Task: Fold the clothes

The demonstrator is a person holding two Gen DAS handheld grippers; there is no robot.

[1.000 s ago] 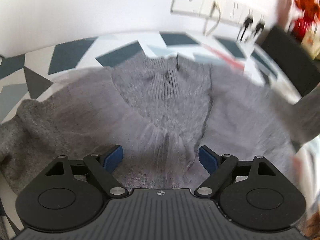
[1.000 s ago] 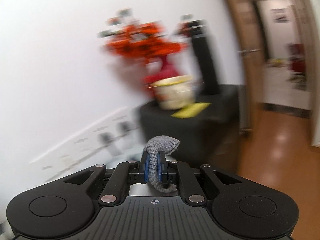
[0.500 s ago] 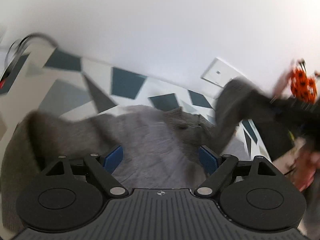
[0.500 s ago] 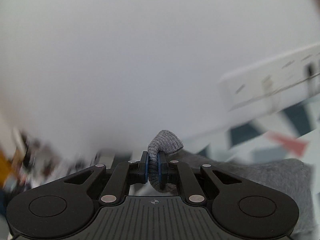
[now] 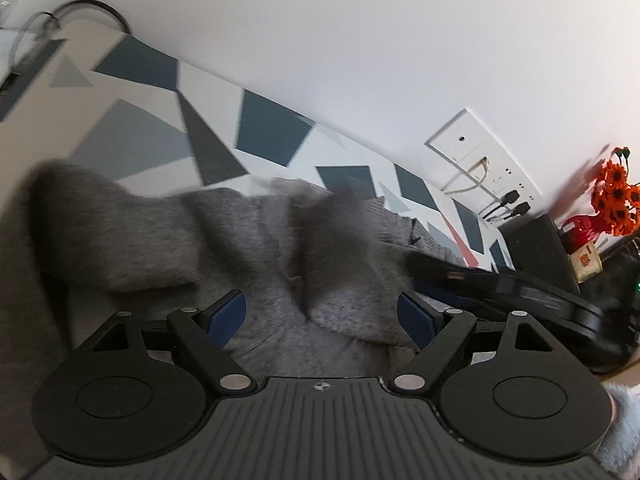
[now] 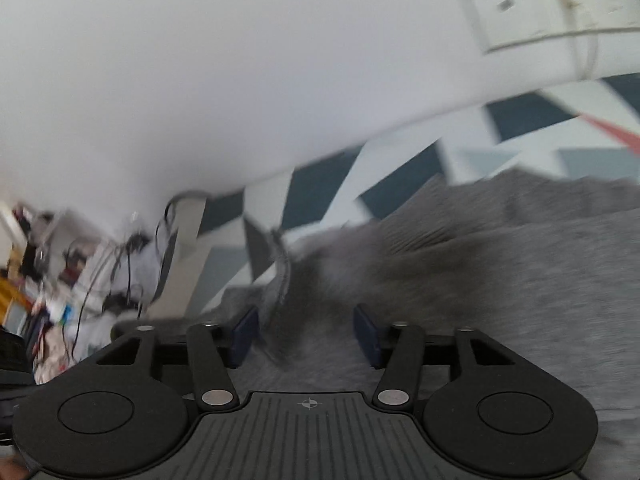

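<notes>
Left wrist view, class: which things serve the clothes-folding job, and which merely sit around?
Job:
grey sweater
left tool, open
right tool, opening, loose sweater between

Around:
patterned cloth
wall sockets
orange flowers
red vase

Each camera sits just behind its tool and looks forward and downward along the fingers, so the black linkage and blue pads fill the bottom of its view.

The left wrist view looks from close above the grey sweater (image 5: 256, 240) across the patterned worktop (image 5: 272, 132) to the white wall, with the socket panel (image 5: 476, 156) ahead to the tool's right.

The right wrist view sits equally low over the sweater (image 6: 500, 264), facing the same wall.

Both share the sweater, the worktop (image 6: 320, 184) and the socket panel (image 6: 544, 4); the left view also catches the right tool (image 5: 508, 288) to its right.
</notes>
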